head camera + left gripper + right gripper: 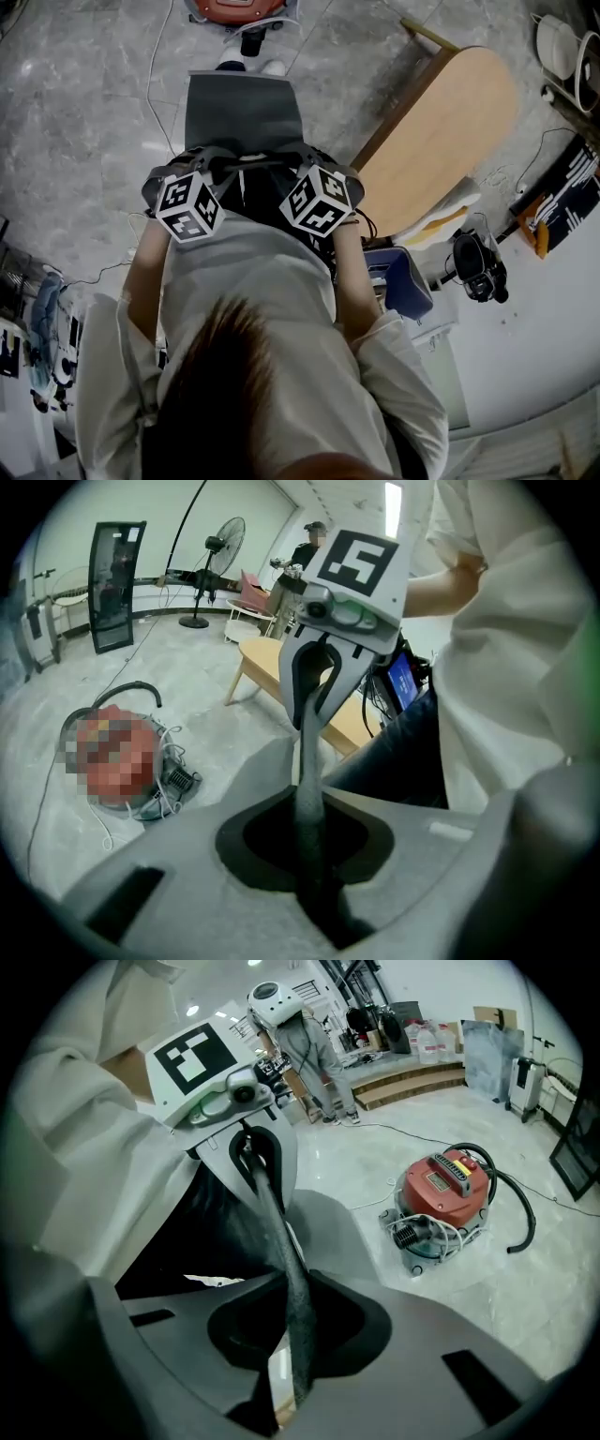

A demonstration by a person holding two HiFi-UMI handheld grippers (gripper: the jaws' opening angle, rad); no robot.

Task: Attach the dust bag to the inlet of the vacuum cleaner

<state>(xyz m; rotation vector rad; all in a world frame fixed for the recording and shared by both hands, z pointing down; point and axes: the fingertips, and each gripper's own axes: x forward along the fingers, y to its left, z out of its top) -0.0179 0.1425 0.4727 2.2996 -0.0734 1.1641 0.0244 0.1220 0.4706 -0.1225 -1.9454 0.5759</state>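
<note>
The dust bag (244, 112) was held clear of the floor (84, 112), spread flat between the two grippers in front of the person; the edge nearest the person was pinched at one end by the left gripper (309, 799), its jaws set narrow and pressed on the grey fabric; the other end of that edge was clamped in the same way by the right gripper (298, 1277), so the fabric was seen edge-on as a taut strip running from one to the other; the vacuum cleaner (445, 1199) stood well in from the floor's edges, ahead of the person and well apart from the bag, with a black hose (520, 1213) curling off one side and a white cord (450, 1239) looped at its base; a wooden bench (441, 131) stood to the person's right; the inlet could not be made out in any view, nor could the bag's own opening; the step in hand was judged to be the carry toward the machine; it would be done well if both grips were kept firm and the edge kept taut, so that the bag was not let sag or twist; the opening should be found and turned to face the inlet before contact; the cord and hose should be kept clear of the fabric; the bench should be passed with room to spare.
</note>
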